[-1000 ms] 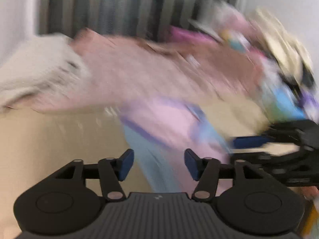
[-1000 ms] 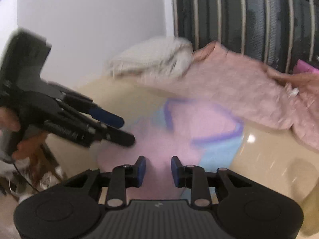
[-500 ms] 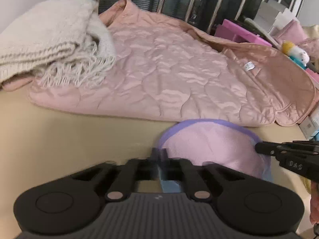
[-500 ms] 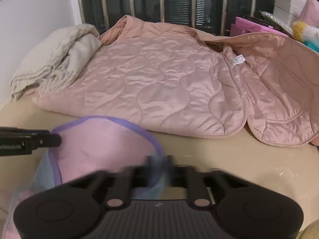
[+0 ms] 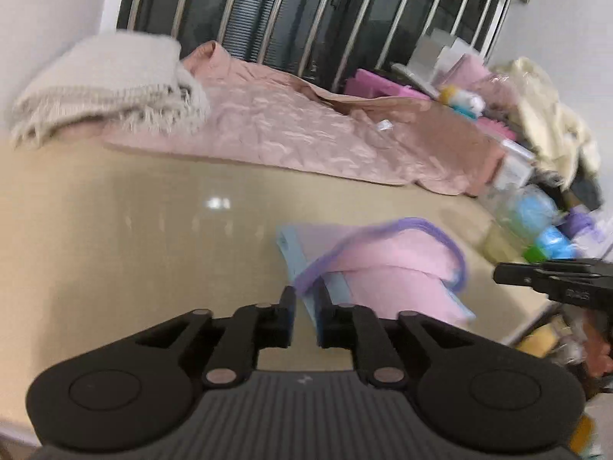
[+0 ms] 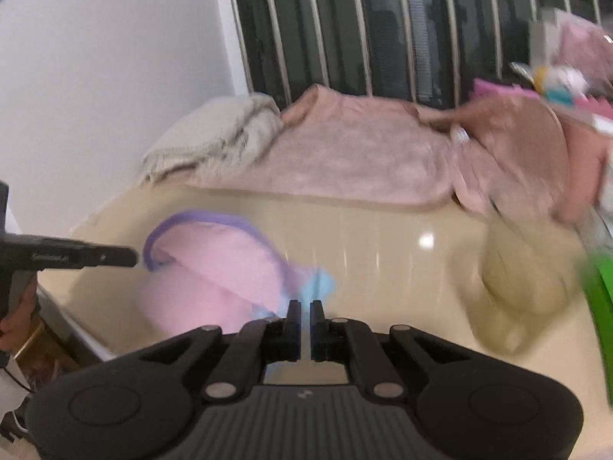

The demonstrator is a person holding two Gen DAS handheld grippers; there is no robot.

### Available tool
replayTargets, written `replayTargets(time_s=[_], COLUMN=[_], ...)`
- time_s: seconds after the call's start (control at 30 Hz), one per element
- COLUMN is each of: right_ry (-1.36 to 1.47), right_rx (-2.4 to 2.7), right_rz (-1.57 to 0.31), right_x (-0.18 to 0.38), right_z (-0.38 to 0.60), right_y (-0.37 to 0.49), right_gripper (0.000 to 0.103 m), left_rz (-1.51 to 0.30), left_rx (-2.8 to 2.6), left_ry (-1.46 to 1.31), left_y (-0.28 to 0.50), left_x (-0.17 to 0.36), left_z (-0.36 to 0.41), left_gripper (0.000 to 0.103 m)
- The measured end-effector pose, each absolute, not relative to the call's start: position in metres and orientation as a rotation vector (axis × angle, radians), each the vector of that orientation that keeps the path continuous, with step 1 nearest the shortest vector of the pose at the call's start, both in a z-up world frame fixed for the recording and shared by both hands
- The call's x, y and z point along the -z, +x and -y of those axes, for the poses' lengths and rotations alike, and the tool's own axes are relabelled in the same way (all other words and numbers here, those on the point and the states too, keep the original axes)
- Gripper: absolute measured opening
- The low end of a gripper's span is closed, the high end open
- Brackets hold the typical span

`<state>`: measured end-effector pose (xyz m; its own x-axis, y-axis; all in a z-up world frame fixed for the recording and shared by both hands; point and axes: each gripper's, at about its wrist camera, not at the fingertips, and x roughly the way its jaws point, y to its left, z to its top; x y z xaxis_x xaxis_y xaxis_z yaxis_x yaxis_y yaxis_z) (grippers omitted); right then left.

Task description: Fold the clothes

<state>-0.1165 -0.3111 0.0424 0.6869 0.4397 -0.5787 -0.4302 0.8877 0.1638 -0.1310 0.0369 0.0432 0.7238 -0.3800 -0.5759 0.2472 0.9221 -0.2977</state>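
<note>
A small pink garment (image 5: 390,264) with purple trim and a light blue edge lies folded over on the beige table (image 5: 115,249). My left gripper (image 5: 304,295) is at its near left corner. Its jaws are opening, and the purple and blue hem sits loosely in the gap between them. In the right wrist view the same garment (image 6: 214,264) lies left of centre. My right gripper (image 6: 302,306) is at its blue corner, down to a narrow slit and just starting to open. Each gripper shows in the other's view: the right gripper (image 5: 505,274) and the left gripper (image 6: 130,257).
A pink quilted jacket (image 5: 287,130) lies spread along the back of the table, with a cream fringed blanket (image 5: 103,88) at its left end. Barred window (image 5: 306,11) behind. Bags and bottles (image 5: 536,211) crowd the right side. A blurred beige object (image 6: 517,280) sits to the right.
Both grippers have pulled back from the quilted jacket towards the table's near side. The garment now lies folded over. The left jaws, shut half a second ago, have parted.
</note>
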Motion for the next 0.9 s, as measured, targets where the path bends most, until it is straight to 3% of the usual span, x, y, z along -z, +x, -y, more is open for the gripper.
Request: replayTargets(time_s=[0.07, 0.1, 0.17, 0.33, 0.57, 0.73, 0.87, 0.9], right_ry=[0.020, 0.033, 0.062, 0.047, 0.096, -0.035, -0.019, 0.009], right_rx=[-0.479, -0.497, -0.548, -0.541, -0.608, -0.733, -0.668, -0.659], right_rz=[-0.615, -0.585, -0.532, -0.552, -0.650, -0.682, -0.616, -0.591], right_x=[-0.050, -0.056, -0.065, -0.053, -0.032, -0.031, -0.041, -0.041], right_z=[0.314, 0.314, 0.307, 0.261, 0.251, 0.265, 0.270, 0.268], right_y=[-0.125, -0.125, -0.120, -0.078, -0.064, -0.107, -0.118, -0.116], right_gripper=[0.015, 0.021, 0.027, 0.027, 0.027, 0.027, 0.031, 0.037], left_rz=[-0.633, -0.595, -0.570, -0.645, -0.697, -0.616, -0.656, -0.670], left_rx=[0.369, 0.371, 0.377, 0.385, 0.475, 0.499, 0.358, 0.331], left_ry=[-0.288, -0.308, -0.306, -0.208, -0.117, -0.216, -0.158, -0.130], left_y=[-0.138, -0.138, -0.126, -0.094, -0.123, -0.127, -0.108, -0.105], left_x=[-0.051, -0.056, -0.061, -0.045, -0.039, -0.059, -0.047, -0.040], left_z=[-0.048, -0.050, -0.043, 0.005, 0.013, -0.009, 0.007, 0.015], left_gripper=[0.041, 0.043, 0.044, 0.044, 0.044, 0.059, 0.059, 0.059])
